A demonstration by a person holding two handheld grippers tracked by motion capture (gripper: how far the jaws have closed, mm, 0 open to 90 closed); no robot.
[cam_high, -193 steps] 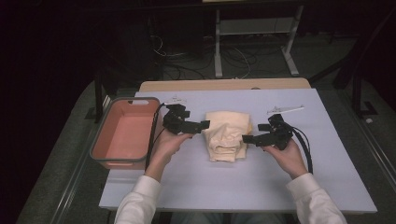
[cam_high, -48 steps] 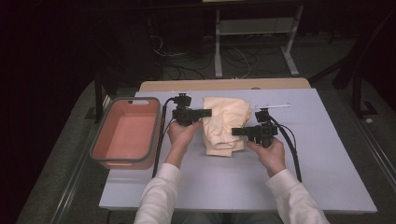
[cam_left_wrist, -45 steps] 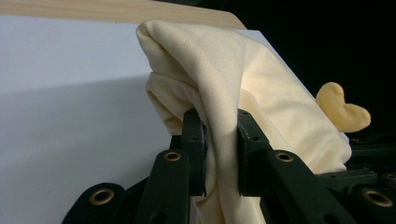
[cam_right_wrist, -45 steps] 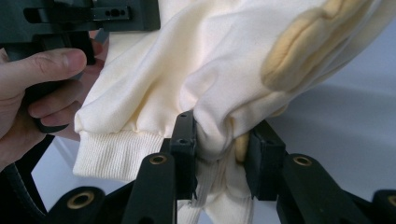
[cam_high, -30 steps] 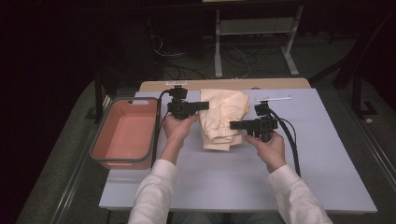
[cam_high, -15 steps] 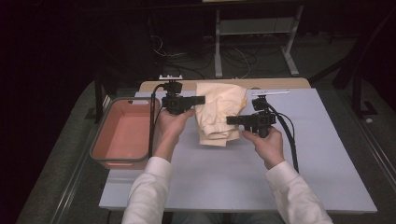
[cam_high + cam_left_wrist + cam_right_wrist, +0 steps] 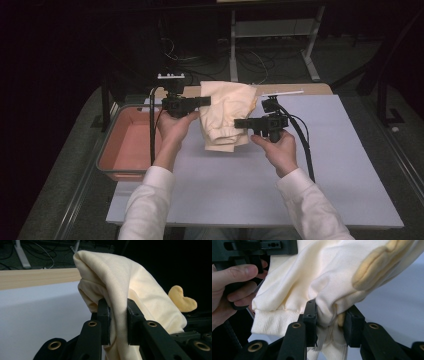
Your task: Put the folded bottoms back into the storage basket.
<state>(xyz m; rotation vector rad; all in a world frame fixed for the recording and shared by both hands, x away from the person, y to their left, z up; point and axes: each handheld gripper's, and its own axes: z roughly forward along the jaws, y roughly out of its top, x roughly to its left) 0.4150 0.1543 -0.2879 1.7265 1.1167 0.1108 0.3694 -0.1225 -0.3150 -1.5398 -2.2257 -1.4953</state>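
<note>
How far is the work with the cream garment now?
Done: both grippers, left and right, are shut on the cream garment. In hand: it hangs bunched between them above the table. Left, probably: putting it in the pink bin, which holds no garment.

White sleeves [image 7: 150, 200], black cabled tools [image 7: 255, 123]

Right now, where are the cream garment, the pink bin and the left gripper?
cream garment [image 7: 227, 107]: high view, its upper folded body.
pink bin [image 7: 131, 144]: high view, its bare floor.
left gripper [image 7: 118, 323]: left gripper view, between its jaws.
</note>
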